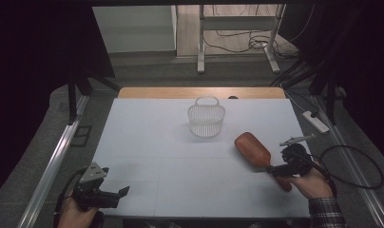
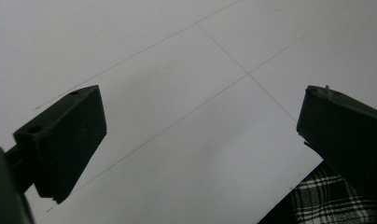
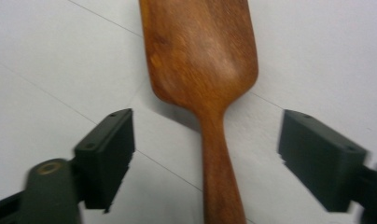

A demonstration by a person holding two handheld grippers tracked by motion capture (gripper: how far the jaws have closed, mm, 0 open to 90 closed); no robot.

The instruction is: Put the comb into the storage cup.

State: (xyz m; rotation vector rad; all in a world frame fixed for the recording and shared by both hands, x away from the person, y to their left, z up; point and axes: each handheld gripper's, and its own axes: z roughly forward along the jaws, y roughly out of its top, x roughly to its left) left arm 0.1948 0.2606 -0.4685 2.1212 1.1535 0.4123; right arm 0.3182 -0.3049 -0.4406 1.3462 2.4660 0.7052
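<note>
A wooden hairbrush (image 1: 252,148) lies on the white table (image 1: 171,142), back side up, its handle pointing toward the near right. My right gripper (image 1: 277,168) hovers over that handle. In the right gripper view the handle (image 3: 217,163) runs up between the two jaws, which stand wide apart and clear of it, so the right gripper (image 3: 207,135) is open. A white wire basket (image 1: 206,117) stands upright near the table's far middle. My left gripper (image 1: 115,188) rests at the near left corner, open over bare table (image 2: 196,121).
The table's wooden far edge (image 1: 199,92) borders a floor with metal frame legs and cables. A white power strip (image 1: 315,120) lies right of the table. A plaid sleeve (image 2: 331,200) shows at the near table edge.
</note>
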